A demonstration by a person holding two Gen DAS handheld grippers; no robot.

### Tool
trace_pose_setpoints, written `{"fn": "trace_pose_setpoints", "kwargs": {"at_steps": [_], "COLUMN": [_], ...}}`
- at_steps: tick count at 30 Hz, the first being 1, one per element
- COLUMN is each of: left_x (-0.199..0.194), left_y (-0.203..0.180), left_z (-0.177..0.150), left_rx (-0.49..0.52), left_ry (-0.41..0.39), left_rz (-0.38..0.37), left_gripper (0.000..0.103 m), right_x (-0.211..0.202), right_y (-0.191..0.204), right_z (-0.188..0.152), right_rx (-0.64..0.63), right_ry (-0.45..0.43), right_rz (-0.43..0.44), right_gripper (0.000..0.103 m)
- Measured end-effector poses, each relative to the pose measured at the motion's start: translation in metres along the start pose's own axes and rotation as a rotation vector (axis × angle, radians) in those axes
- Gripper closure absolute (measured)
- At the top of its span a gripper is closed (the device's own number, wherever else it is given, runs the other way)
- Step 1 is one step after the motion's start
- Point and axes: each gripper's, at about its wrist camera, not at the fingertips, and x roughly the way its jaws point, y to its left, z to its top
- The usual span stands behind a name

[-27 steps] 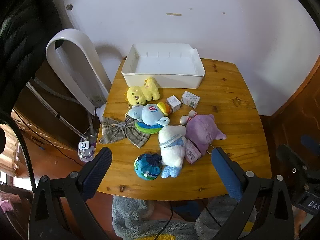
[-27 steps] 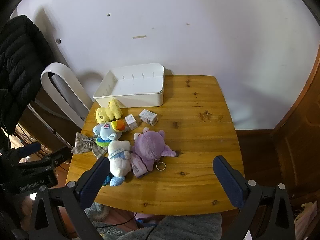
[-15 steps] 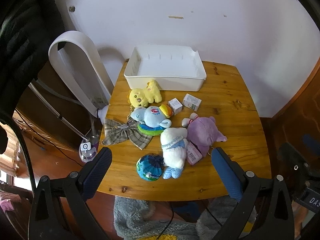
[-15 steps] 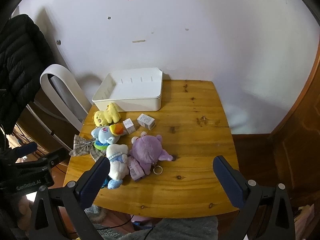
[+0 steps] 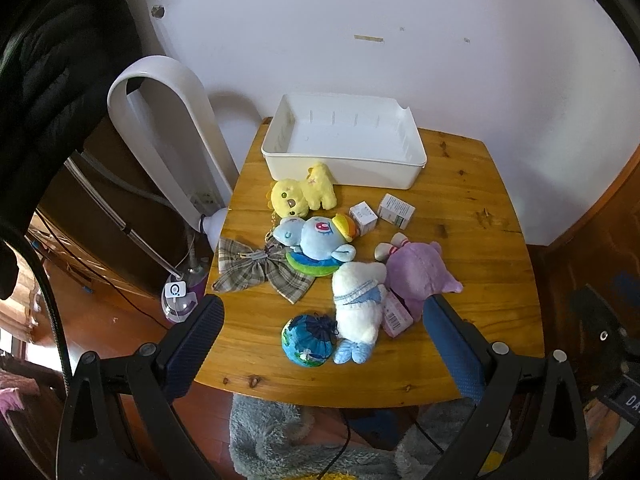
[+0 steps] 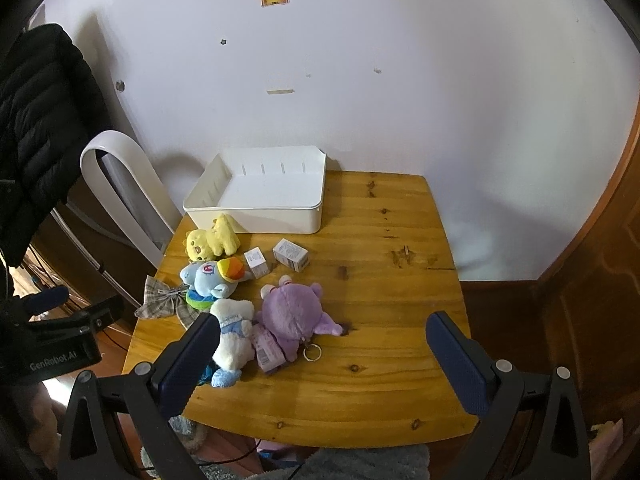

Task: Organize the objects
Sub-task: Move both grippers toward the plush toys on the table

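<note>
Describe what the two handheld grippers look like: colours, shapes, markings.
Both match. The left gripper and right gripper each have two flat, dark blue textured fingers on black angular frames with silver screw heads. In the right wrist view, the left gripper's black body carries white "GenRobot.AI" lettering. No sleeves show.

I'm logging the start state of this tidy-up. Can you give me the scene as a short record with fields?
surface: wooden table
container: white bin at the far edge, nothing visible inside
plush toys: yellow, blue, white, purple
other items: plaid bow, round blue pouch, two small boxes
left hand-held gripper: open, above the near edge, holding nothing
right hand-held gripper: open, holding nothing
</note>
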Motion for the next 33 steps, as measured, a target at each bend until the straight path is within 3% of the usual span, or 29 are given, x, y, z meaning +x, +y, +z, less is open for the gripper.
{"fn": "trace_pose_setpoints", "kwargs": {"at_steps": [23, 29, 33], "left_x": [0.001, 0.014, 0.030], "left_y": [0.002, 0.000, -0.002], "left_z": [-0.003, -0.011, -0.015], "left_rx": [0.020, 0.021, 0.011], "left_ry": [-0.002, 0.015, 0.036], "left_rz": [-0.008, -0.022, -0.066], "left_gripper": [0.003, 0.003, 0.003], "right_x": [-0.004, 0.019, 0.046], "right_y": [0.013, 0.017, 0.012], "right_z": [0.020, 0.025, 0.025], "right_rx": [-0.084, -0.131, -0.126], "right_ry": [-0.074, -0.071, -0.036], "right_rz": [0.013, 0.062, 0.144], "right_gripper": [0.000, 0.000, 0.000]}}
